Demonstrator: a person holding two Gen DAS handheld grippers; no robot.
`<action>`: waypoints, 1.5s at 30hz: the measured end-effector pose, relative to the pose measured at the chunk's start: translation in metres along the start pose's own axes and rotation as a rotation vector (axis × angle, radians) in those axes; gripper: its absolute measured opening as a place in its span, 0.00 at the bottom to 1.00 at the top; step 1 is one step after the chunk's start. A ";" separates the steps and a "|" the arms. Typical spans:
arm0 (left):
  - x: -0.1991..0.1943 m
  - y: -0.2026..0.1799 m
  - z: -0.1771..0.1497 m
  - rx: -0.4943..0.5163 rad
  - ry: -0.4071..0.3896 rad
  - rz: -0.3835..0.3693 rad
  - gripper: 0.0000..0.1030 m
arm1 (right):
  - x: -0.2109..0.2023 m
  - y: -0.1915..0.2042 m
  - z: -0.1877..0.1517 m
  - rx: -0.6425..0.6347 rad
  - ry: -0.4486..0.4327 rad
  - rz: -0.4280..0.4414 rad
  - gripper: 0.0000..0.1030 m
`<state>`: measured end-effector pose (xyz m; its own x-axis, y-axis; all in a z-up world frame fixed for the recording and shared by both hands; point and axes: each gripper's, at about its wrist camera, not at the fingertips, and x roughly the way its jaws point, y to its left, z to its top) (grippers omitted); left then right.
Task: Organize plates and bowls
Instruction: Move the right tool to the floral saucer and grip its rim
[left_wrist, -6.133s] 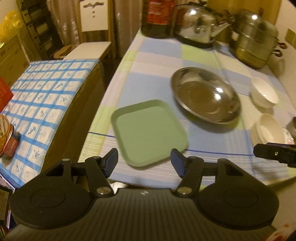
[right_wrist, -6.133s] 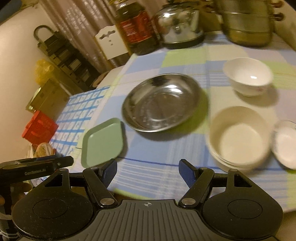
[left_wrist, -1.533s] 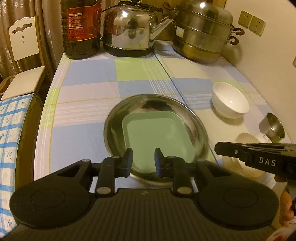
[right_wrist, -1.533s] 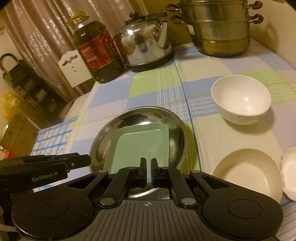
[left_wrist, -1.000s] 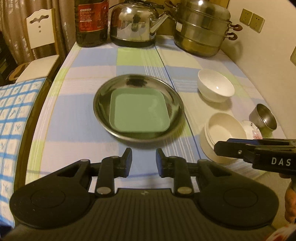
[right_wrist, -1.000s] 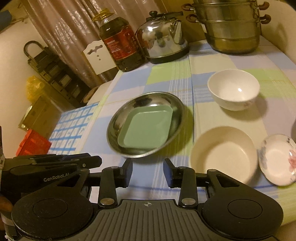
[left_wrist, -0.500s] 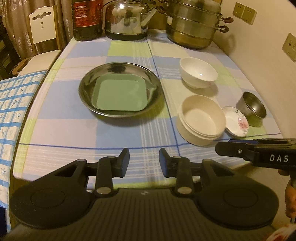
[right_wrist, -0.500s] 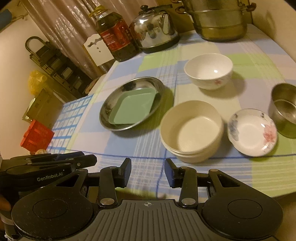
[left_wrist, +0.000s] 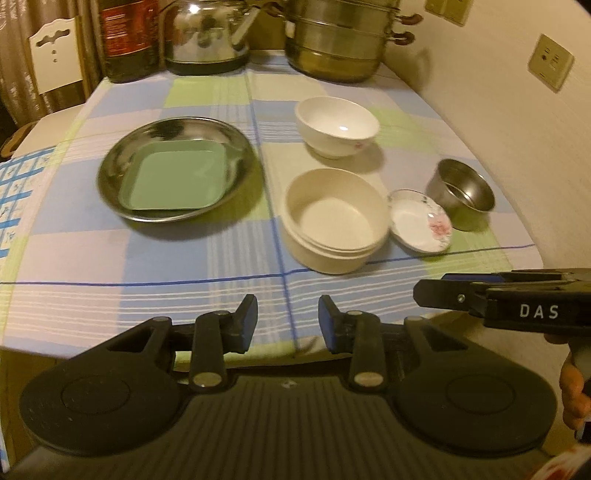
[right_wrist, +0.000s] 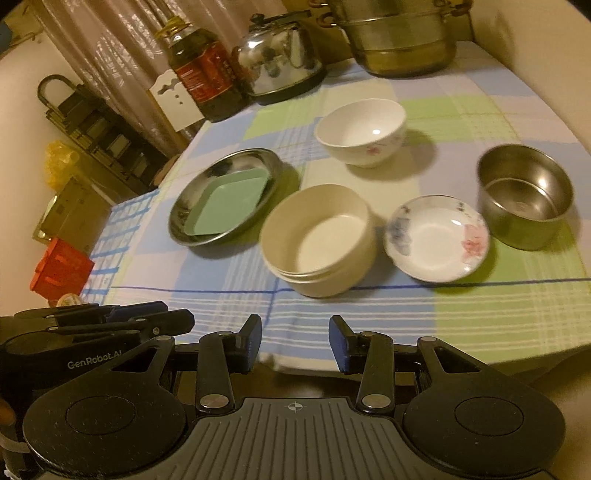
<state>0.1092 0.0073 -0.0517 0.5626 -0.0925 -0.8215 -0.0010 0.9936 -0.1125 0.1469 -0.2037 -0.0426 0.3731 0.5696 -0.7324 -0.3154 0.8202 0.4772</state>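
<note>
Plates — green tray (left_wrist: 173, 180) nested in steel dish (left_wrist: 176, 169) — sit ahead-left of the left gripper (left_wrist: 287, 324); cream bowls (right_wrist: 320, 240) just ahead of the right gripper (right_wrist: 294, 343). Both jaws apart, empty.

Glossy steel dish (left_wrist: 173, 133), matt green tray (left_wrist: 173, 181)

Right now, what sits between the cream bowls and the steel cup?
The small flowered saucer lies between the cream bowls and the steel cup, clearest in the right wrist view.
</note>
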 end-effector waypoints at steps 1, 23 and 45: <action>0.002 -0.005 0.001 0.009 0.001 -0.005 0.32 | -0.002 -0.004 -0.001 0.005 -0.001 -0.005 0.40; 0.050 -0.089 0.023 0.096 -0.008 -0.156 0.32 | -0.028 -0.083 0.006 0.169 -0.088 -0.130 0.40; 0.105 -0.124 0.036 0.000 -0.015 -0.092 0.26 | 0.002 -0.130 0.021 0.195 -0.150 -0.127 0.39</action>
<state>0.1977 -0.1230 -0.1037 0.5726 -0.1825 -0.7993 0.0511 0.9810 -0.1874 0.2069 -0.3081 -0.0953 0.5283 0.4507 -0.7195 -0.0895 0.8723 0.4807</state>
